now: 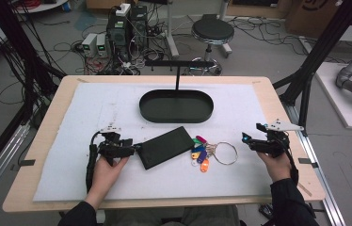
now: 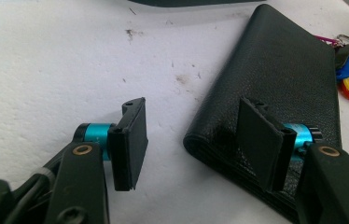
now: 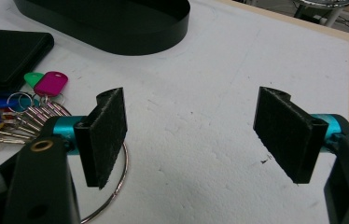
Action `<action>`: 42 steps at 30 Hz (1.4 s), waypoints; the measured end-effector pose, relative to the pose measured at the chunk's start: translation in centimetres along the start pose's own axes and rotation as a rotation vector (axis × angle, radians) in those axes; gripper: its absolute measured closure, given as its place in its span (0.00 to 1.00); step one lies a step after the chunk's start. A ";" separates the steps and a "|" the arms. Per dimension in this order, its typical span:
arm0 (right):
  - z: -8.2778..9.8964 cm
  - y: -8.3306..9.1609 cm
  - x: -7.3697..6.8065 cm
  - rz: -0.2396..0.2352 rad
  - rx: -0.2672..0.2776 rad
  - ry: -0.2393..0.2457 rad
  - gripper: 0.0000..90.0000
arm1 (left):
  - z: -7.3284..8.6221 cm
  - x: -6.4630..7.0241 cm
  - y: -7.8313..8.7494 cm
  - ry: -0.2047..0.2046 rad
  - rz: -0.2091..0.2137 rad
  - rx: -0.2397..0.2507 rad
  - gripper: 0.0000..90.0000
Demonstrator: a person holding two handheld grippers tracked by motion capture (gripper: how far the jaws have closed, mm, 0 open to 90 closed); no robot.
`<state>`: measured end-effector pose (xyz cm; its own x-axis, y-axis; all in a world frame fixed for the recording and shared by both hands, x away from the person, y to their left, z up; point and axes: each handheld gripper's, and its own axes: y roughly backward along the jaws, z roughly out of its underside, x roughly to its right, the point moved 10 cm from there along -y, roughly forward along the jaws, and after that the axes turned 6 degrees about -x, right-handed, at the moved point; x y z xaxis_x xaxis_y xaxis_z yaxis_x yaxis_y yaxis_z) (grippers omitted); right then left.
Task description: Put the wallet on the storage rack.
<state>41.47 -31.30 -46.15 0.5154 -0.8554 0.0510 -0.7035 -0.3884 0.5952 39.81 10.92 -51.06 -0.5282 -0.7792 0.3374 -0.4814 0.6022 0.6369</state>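
Black leather wallet lies flat on the white foam mat, beside the coloured key bunch. Left gripper spread at its near corner — one pad over it, no pinch yet. Advance, straddle the edge squarely, then close. Right gripper wide open — idle.

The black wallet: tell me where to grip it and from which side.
Grip the black wallet at its near-left corner, coming in low from the left, where the left gripper already is. It lies flat and thin, so one pad goes over the top face, the other under the edge.
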 end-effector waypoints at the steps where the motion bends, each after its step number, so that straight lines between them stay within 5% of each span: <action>1: 0.0 0.0 0.0 0.000 0.000 0.003 0.29 | 0.0 0.0 0.0 0.012 0.002 0.000 0.48; 6: -0.1 -0.1 -0.2 0.001 -0.001 0.011 0.29 | 0.0 0.4 -0.2 -0.007 0.006 -0.012 0.45; 7: -0.1 -0.1 -0.2 0.001 -0.001 0.011 0.29 | 0.0 0.4 -0.2 -0.007 0.006 -0.012 0.54; 8: -0.1 -0.1 -0.2 0.001 -0.001 0.013 0.29 | 0.1 0.9 -0.2 0.013 0.070 -0.016 0.54; 9: -0.1 -0.1 -0.3 0.001 -0.004 0.016 0.29 | 0.1 0.9 -0.3 0.022 0.077 -0.018 0.65; 18: -0.2 -0.2 -0.5 0.000 -0.004 0.027 0.29 | -0.1 1.2 0.3 -0.079 0.030 0.016 0.79; 24: -0.2 -0.2 -0.5 0.000 -0.001 0.024 0.30 | -0.9 1.6 1.4 -0.104 0.065 0.086 0.86; 28: -0.3 -0.2 -0.6 -0.002 0.003 0.024 0.30 | -1.5 2.2 2.0 -0.164 0.061 0.122 0.88; 30: -0.5 -0.1 -0.8 -0.008 0.015 0.029 0.30 | -2.4 3.0 2.8 -0.249 0.062 0.174 0.88; 31: -0.6 -0.1 -0.9 -0.014 0.023 0.032 0.30 | -2.4 3.0 2.8 -0.249 0.062 0.174 0.88; 33: -0.8 -0.1 -1.2 -0.020 0.032 0.036 0.30 | -2.8 3.6 3.4 -0.324 0.055 0.208 0.88; 34: -1.1 -0.1 -1.7 -0.034 0.047 0.049 0.30 | -3.0 4.1 4.0 -0.394 0.051 0.232 0.88; 38: -2.1 -0.2 -3.5 -0.086 0.087 0.083 0.30 | -3.2 5.0 4.8 -0.471 0.080 0.268 0.89; 42: -3.0 -0.5 -4.9 -0.131 0.119 0.107 0.30 | -3.2 5.3 5.2 -0.502 0.098 0.285 0.89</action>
<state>40.73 -25.91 -44.27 0.6511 -0.7559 0.0683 -0.6764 -0.5371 0.5040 36.75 9.33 -43.77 -0.8130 -0.5816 -0.0290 -0.5462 0.7443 0.3843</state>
